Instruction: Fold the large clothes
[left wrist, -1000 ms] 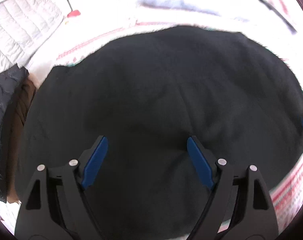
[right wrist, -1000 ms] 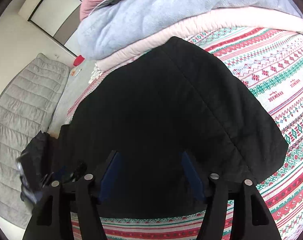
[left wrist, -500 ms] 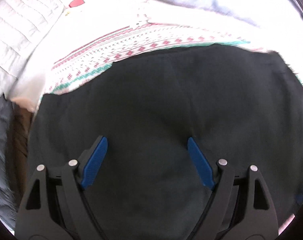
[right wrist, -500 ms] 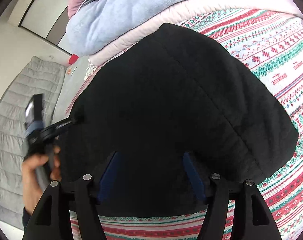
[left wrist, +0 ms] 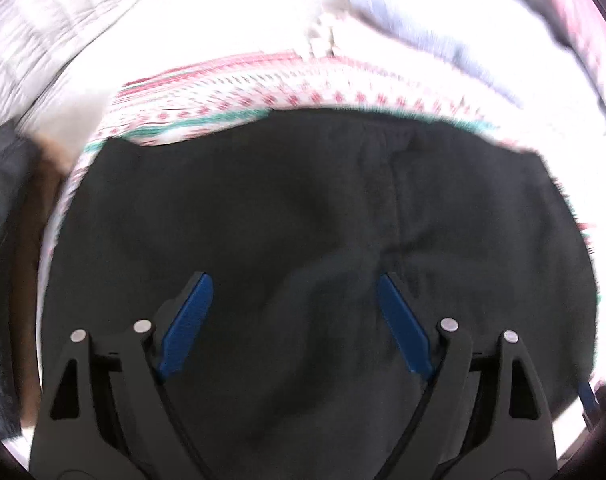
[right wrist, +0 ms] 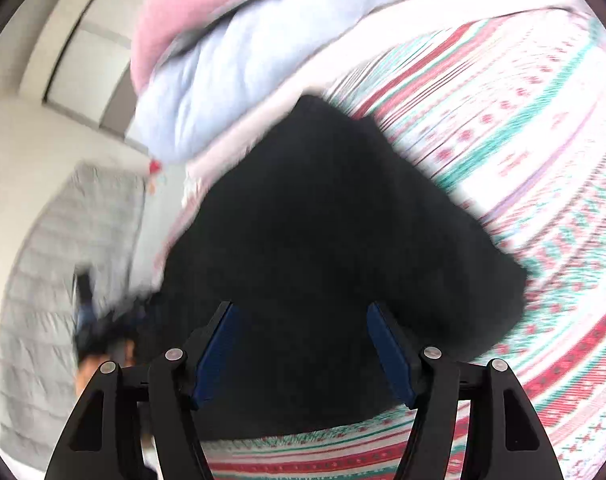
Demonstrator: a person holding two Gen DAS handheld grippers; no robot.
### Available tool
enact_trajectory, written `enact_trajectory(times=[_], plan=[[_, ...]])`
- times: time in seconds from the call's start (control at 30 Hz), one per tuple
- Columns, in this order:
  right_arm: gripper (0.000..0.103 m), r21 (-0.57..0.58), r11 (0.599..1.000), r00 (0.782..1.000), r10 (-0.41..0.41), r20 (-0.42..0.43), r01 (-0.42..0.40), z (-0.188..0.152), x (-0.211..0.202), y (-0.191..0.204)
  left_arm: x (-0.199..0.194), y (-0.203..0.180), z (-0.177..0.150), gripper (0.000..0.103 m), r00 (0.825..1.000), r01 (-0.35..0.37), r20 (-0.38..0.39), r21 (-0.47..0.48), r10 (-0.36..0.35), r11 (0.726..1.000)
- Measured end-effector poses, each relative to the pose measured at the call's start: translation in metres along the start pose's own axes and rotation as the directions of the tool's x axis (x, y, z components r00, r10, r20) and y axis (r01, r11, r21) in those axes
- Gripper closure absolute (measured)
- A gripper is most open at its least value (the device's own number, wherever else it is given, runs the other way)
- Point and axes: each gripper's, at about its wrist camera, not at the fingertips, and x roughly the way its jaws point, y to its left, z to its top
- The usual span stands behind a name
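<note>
Both tongs have shifted over the flat black fleece garment [left wrist: 303, 208]; left tongs [left wrist: 291, 280] apart, right tongs [right wrist: 301, 308] opening, neither gripping it.

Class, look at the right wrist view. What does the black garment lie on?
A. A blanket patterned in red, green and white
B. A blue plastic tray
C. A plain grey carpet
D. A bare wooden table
A: the black garment lies spread on the red, green and white patterned blanket, which shows around its edges.
</note>
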Motion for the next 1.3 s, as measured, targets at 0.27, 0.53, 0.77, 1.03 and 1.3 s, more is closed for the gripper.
enact_trajectory(times=[0.27, 0.53, 0.77, 1.03, 1.3], plan=[[0.026, 0.345, 0.937, 0.990, -0.003, 0.139, -0.046, -0.039, -0.040, -0.086, -0.073, 0.116, -0.099, 0.017, 0.992, 0.067, 0.115, -0.199, -0.044, 0.978], [0.026, 0.416, 0.901, 0.992, 0.113, 0.053, -0.125, -0.023, 0.027, -0.087, -0.035, 0.173, -0.131, 0.017, 0.998, 0.026, 0.061, -0.353, -0.005, 0.935], [0.066, 0.384, 0.911, 0.986, 0.119, 0.113, -0.154, -0.020, 0.042, -0.073, -0.020, 0.193, -0.138, 0.017, 1.000, -0.002, 0.022, -0.341, 0.010, 0.940], [0.061, 0.404, 0.900, 0.983, 0.115, 0.139, -0.163, -0.020, 0.052, -0.065, -0.023, 0.183, -0.143, 0.018, 0.998, -0.055, 0.019, -0.323, 0.064, 0.945], [0.074, 0.106, 0.992, 0.968, 0.037, 0.249, -0.066, -0.010, 0.032, 0.006, -0.049, 0.173, -0.140, 0.019, 0.996, -0.016, 0.076, -0.271, 0.038, 0.963]])
